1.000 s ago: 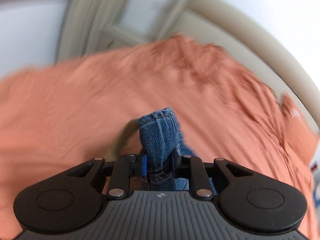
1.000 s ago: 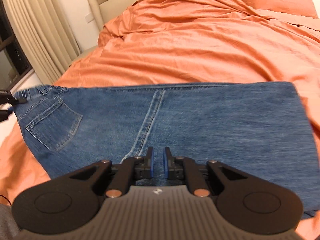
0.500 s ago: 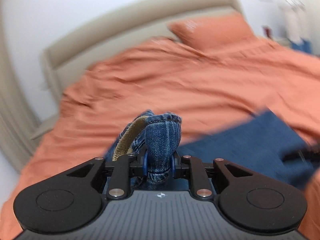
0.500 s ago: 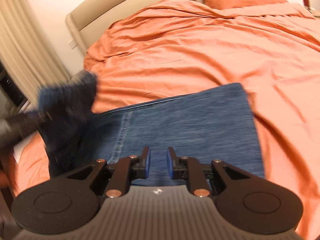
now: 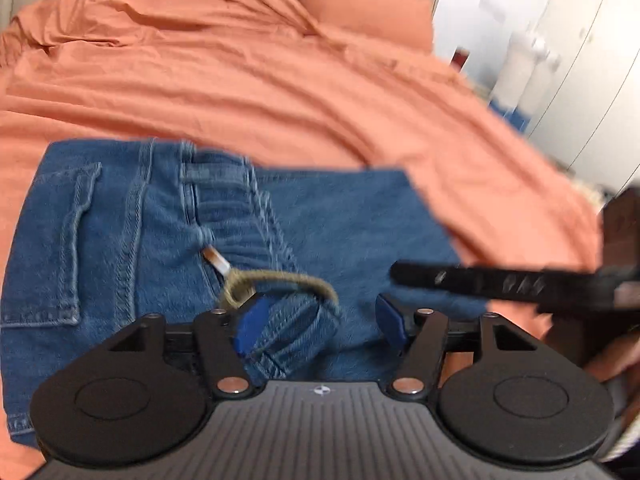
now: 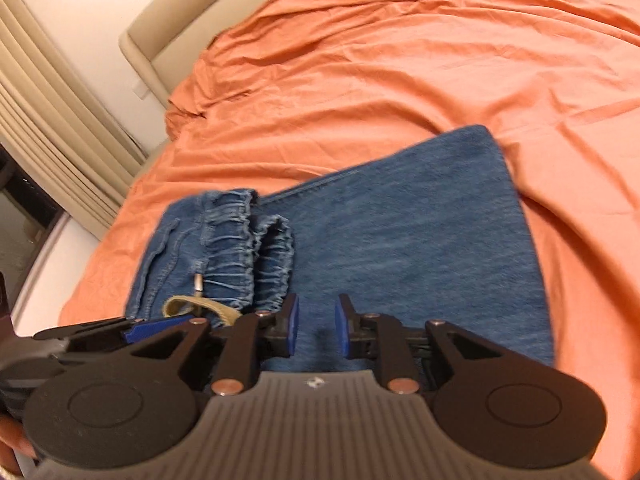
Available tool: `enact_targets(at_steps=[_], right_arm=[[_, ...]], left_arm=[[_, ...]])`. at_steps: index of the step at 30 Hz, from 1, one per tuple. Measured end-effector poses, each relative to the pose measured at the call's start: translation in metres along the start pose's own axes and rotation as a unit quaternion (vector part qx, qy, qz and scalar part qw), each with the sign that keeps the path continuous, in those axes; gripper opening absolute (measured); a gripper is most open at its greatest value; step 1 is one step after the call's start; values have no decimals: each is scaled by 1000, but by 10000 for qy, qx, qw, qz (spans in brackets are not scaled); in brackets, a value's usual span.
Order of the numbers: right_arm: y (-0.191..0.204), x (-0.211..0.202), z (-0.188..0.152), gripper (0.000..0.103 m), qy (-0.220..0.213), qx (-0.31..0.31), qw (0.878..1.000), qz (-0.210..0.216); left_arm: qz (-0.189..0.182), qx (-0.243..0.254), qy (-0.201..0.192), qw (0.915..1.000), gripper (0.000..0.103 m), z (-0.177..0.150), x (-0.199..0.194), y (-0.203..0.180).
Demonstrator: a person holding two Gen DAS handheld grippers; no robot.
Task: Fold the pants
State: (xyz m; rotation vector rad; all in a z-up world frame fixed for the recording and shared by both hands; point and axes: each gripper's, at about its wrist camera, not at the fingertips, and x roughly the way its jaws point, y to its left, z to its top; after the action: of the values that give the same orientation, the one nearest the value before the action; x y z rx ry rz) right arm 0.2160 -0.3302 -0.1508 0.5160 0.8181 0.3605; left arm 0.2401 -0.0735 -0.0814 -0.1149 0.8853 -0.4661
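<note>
Blue jeans lie folded on the orange bed cover, the waist end laid over the legs. My left gripper is low over them and its jaws are opening. The gathered waistband sits loose between them, leaning on the left pad. A tan drawstring loops out of it. In the right wrist view the jeans spread ahead and my right gripper hovers over the denim. Its jaws are opening with nothing between them. The left gripper's pad shows at the lower left.
The orange duvet covers the whole bed, with a pillow at the beige headboard. Curtains hang on the left and white wardrobe doors stand on the right. A person's hand is at the lower right.
My left gripper swung the waistband over the bed, laid it on the jeans' legs and spread its jaws off it. My right gripper's jaws widened and its view turned right.
</note>
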Motion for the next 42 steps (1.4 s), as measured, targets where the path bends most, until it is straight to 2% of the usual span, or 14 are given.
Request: enact_targets(at_steps=[3, 6, 10, 12, 14, 17, 21, 24, 26, 27, 30, 35, 40, 42], right_arm=[[3, 2, 1, 26, -78, 78, 9997, 207], [4, 13, 7, 34, -127, 358, 9980, 498], [11, 38, 20, 34, -129, 819, 9930, 843], [13, 53, 24, 39, -32, 1009, 9906, 923], [14, 68, 27, 45, 80, 1185, 9886, 930], [9, 89, 33, 45, 192, 1549, 9822, 1042], [4, 113, 39, 45, 350, 1997, 9712, 1250], [12, 126, 42, 43, 464, 2090, 9690, 1237], [24, 129, 43, 36, 475, 2005, 9715, 1171], [32, 128, 44, 25, 431, 1854, 9763, 1032], [60, 119, 46, 14, 270, 1169, 9914, 531], [111, 98, 62, 11, 174, 191, 9997, -15], [166, 51, 99, 10, 33, -407, 9992, 55], [183, 31, 114, 10, -21, -561, 9984, -16]], left_arm=[[39, -188, -501, 9986, 72, 9, -21, 22], [699, -218, -1089, 9914, 72, 15, -33, 48], [1253, -510, -1329, 9819, 71, 21, -29, 85], [1393, -697, -1360, 9784, 70, 24, -24, 102], [1416, -888, -1387, 9761, 70, 27, -22, 118], [1368, -1144, -1474, 9729, 69, 29, -17, 134], [1468, -1090, -1581, 9703, 69, 26, -17, 145], [1410, -1160, -1577, 9705, 69, 26, -16, 154], [1362, -1259, -1578, 9699, 69, 26, -17, 160], [1340, -1312, -1597, 9692, 69, 25, -17, 163], [1271, -1468, -1650, 9670, 69, 24, -23, 170], [1256, -1717, -1853, 9594, 69, 23, -38, 179], [924, -2108, -2213, 9477, 68, 20, -68, 191], [725, -2183, -2251, 9468, 67, 19, -75, 194]])
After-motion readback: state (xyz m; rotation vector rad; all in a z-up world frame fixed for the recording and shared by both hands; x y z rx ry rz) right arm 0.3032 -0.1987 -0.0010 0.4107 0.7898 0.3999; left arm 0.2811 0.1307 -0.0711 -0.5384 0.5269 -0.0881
